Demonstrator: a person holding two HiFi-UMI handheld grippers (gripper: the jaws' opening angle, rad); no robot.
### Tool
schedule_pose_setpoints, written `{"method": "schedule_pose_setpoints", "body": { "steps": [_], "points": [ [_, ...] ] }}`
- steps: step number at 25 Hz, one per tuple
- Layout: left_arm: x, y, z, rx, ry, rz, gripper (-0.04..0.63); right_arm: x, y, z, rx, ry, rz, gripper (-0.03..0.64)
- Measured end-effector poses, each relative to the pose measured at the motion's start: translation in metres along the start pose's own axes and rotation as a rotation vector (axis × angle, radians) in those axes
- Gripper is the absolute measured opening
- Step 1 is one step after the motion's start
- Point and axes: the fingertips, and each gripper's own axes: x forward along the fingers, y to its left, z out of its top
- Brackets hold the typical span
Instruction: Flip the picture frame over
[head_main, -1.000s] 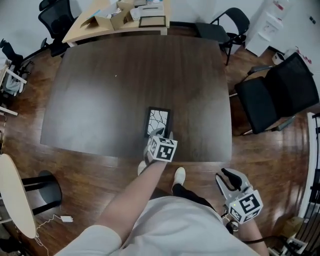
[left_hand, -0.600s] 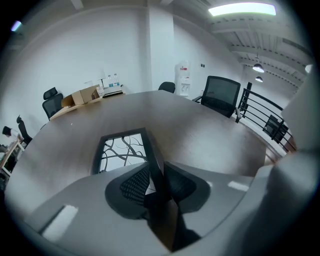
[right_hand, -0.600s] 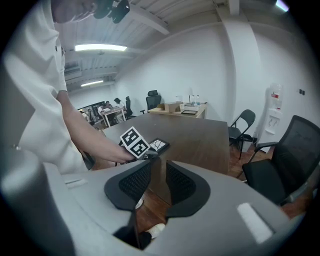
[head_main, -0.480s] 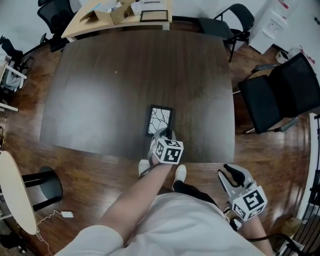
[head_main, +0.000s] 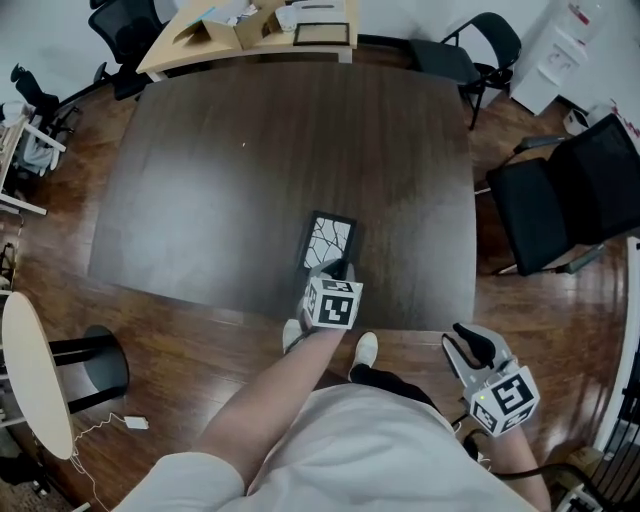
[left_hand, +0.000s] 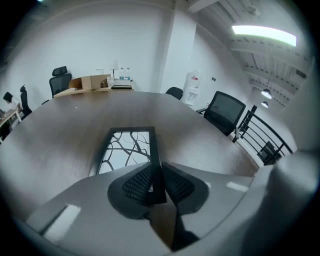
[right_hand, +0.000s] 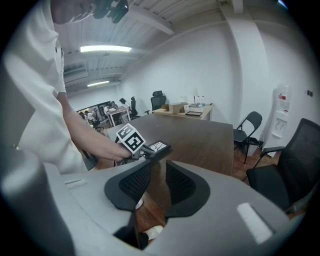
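Black frame (head_main: 331, 240) edge clamped in left claw (head_main: 334, 270).

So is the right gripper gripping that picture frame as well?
No, the right gripper has its jaws apart with nothing between them; only the left gripper pinches the picture frame.

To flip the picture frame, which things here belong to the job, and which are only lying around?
Belongs to the job:
picture frame
left gripper, jaws shut on the frame's near edge
dark table

Only lying around:
right gripper, open, empty, off the table
cardboard boxes on the far desk
black chairs
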Motion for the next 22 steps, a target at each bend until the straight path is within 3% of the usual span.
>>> {"method": "schedule_pose_setpoints", "body": {
  "steps": [5, 9, 14, 19, 22],
  "points": [
    [-0.021, -0.012, 0.014, -0.089, -0.056, -0.117, 0.061, 0.007, 0.000, 0.007, -0.012, -0.010, 0.001, 0.097],
    [-0.039, -0.024, 0.031, -0.228, -0.115, -0.277, 0.061, 0.015, 0.005, 0.015, -0.020, -0.013, -0.003, 0.097],
    [-0.059, -0.026, 0.056, -0.505, -0.247, -0.576, 0.063, 0.028, 0.018, 0.030, -0.044, -0.004, -0.007, 0.097],
    [-0.073, -0.008, 0.060, -0.767, -0.316, -0.861, 0.063, 0.039, 0.037, 0.041, -0.065, 0.015, -0.015, 0.097],
    [-0.077, 0.009, 0.057, -1.006, -0.328, -1.016, 0.064, 0.044, 0.047, 0.048, -0.075, 0.031, -0.023, 0.097]
  ]
}}
